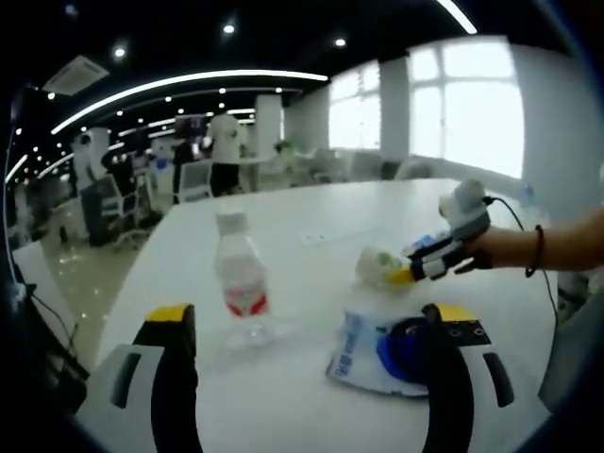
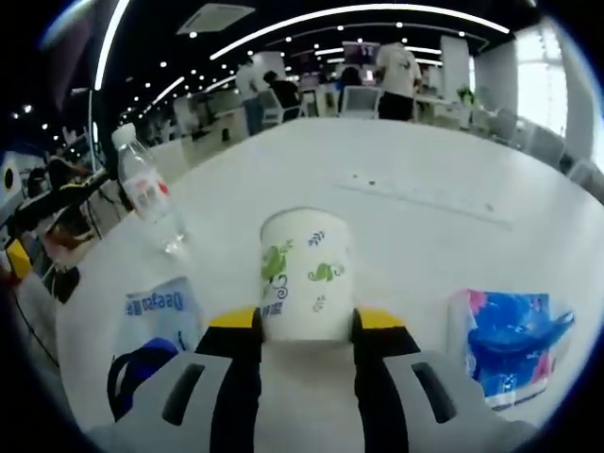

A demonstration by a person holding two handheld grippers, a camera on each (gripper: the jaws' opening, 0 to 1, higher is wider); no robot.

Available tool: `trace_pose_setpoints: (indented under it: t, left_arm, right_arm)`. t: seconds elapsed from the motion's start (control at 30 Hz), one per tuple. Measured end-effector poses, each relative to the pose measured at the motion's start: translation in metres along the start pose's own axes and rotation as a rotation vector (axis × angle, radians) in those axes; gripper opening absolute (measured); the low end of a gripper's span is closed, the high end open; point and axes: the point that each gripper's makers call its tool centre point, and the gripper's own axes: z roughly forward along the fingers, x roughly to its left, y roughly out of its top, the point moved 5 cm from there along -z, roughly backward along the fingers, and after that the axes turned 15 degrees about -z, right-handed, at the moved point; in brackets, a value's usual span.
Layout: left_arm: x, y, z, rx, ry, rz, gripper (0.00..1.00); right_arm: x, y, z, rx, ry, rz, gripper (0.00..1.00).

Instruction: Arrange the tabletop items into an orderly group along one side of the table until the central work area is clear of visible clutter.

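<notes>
Now gripping a paper cup point(image 2: 305, 275) with the right tongs point(image 2: 307, 326), jaws pressed on both sides of its base, green leaf print facing the lens. From the left gripper view, same cup point(image 1: 382, 266) at about 2 o'clock on the white tabletop point(image 1: 311, 212), lying over in the right tongs point(image 1: 427, 264). Left tongs point(image 1: 311, 326) spread wide, holding nothing.

Best to keep the squeeze light, since thin paper likely buckles, then carry toward one edge and release upright beside the rest.

Water bottle point(image 1: 242, 278) upright at 11 o'clock, red label unreadable. Blue-and-white pouch point(image 1: 368, 351) flat at 1 o'clock; lettering in the right gripper view point(image 2: 156, 316) reads roughly "Osagas", uncertain. Blue-and-pink packet point(image 2: 505, 344) at 4 o'clock there, print illegible.
</notes>
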Motion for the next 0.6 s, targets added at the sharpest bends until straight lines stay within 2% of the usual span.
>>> trace_pose_setpoints:
  t: [0.07,0.13,0.3,0.43,0.6]
  left_arm:
    - [-0.001,0.005,-0.002,-0.022,0.001,-0.009,0.99]
    - [-0.001,0.01,-0.002,-0.049,-0.01,-0.022,0.99]
    - [-0.005,0.018,-0.006,-0.07,-0.025,-0.06,0.99]
    - [-0.011,0.021,-0.006,-0.085,-0.049,-0.05,0.98]
    - [-0.018,0.024,-0.007,-0.095,-0.095,-0.116,0.97]
  right_arm:
    - [0.005,0.009,-0.002,-0.045,0.03,-0.017,0.37]
    - [0.01,0.014,-0.005,-0.062,0.04,-0.031,0.37]
    - [0.022,0.027,-0.013,-0.114,0.065,-0.047,0.37]
    - [0.033,0.036,-0.021,-0.155,0.095,-0.047,0.37]
    - [0.046,0.053,-0.037,-0.237,0.14,-0.058,0.37]
